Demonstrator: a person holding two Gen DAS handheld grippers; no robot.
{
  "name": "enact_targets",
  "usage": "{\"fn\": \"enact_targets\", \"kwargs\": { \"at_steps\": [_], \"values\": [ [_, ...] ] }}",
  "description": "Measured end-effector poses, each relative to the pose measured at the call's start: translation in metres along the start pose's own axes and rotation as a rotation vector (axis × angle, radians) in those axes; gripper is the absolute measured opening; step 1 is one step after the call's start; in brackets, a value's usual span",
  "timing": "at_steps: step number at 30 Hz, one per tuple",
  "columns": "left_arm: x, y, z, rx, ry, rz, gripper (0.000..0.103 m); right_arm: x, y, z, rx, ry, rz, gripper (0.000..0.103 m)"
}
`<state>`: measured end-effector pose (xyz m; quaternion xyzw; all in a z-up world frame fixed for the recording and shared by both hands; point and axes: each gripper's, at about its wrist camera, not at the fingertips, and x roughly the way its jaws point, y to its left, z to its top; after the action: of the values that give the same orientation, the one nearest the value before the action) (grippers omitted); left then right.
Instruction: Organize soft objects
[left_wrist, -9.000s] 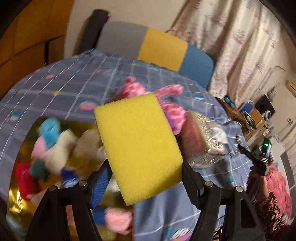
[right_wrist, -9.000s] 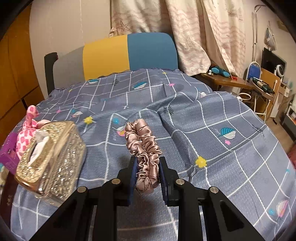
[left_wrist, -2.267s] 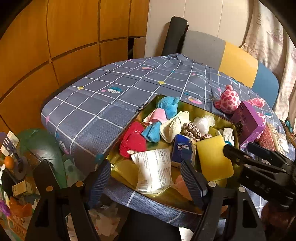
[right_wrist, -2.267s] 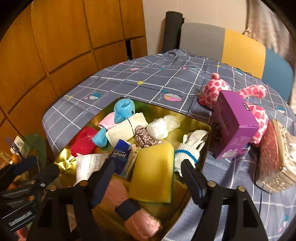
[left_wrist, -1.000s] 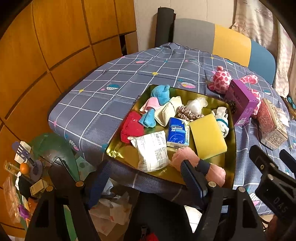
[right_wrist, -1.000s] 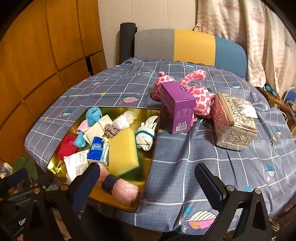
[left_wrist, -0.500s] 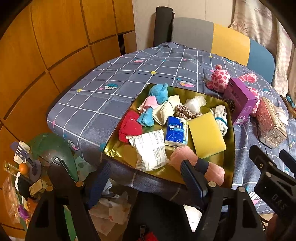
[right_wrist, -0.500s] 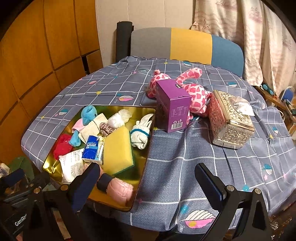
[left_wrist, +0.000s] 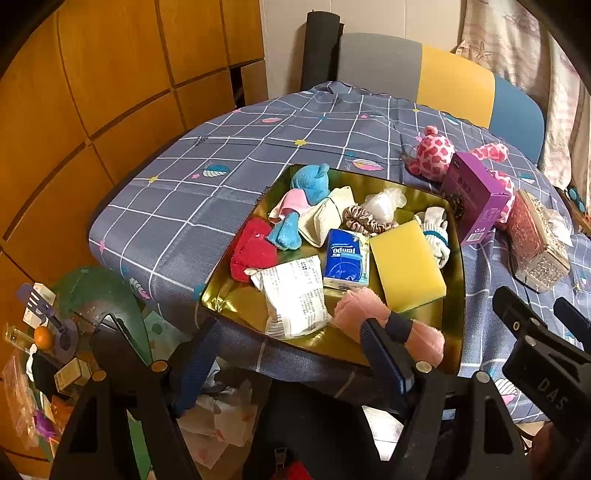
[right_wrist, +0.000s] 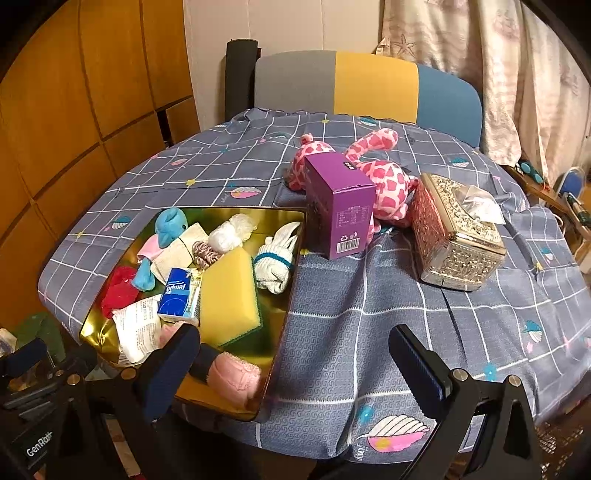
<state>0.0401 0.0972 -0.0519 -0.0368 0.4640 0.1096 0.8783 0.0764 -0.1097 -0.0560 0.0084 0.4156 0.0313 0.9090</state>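
Observation:
A gold tray (left_wrist: 451, 325) at the table's near edge holds several soft items. Among them are a yellow sponge (left_wrist: 404, 266), a satin scrunchie (left_wrist: 364, 219), a blue tissue pack (left_wrist: 345, 258), a pink fluffy piece (left_wrist: 364, 306) and a blue plush (left_wrist: 312, 182). My left gripper (left_wrist: 291, 362) hangs open and empty below the tray's near edge. My right gripper (right_wrist: 293, 369) is open and empty too, in front of the tray (right_wrist: 236, 213) and the sponge (right_wrist: 229, 295). A pink spotted plush (right_wrist: 388, 177) lies on the tablecloth behind a purple box (right_wrist: 340, 206).
A silver tissue box (right_wrist: 458, 236) stands right of the purple box. A grey, yellow and blue chair back (right_wrist: 369, 85) is behind the table. Wooden panels line the left wall. Clutter and a green bin (left_wrist: 99, 295) sit on the floor at the left.
The sponge and the scrunchie, held nine seconds ago, now lie in the tray. Both grippers have opened and drawn back from the table; in the last half second they barely moved.

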Motion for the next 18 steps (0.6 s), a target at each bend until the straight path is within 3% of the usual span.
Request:
{"fn": "enact_targets", "kwargs": {
  "at_steps": [18],
  "values": [
    [0.0061,-0.004,-0.0001,0.008,0.025,-0.023,0.079,0.0034,-0.0066,-0.0002,0.016,0.013,-0.003,0.103]
  ]
}}
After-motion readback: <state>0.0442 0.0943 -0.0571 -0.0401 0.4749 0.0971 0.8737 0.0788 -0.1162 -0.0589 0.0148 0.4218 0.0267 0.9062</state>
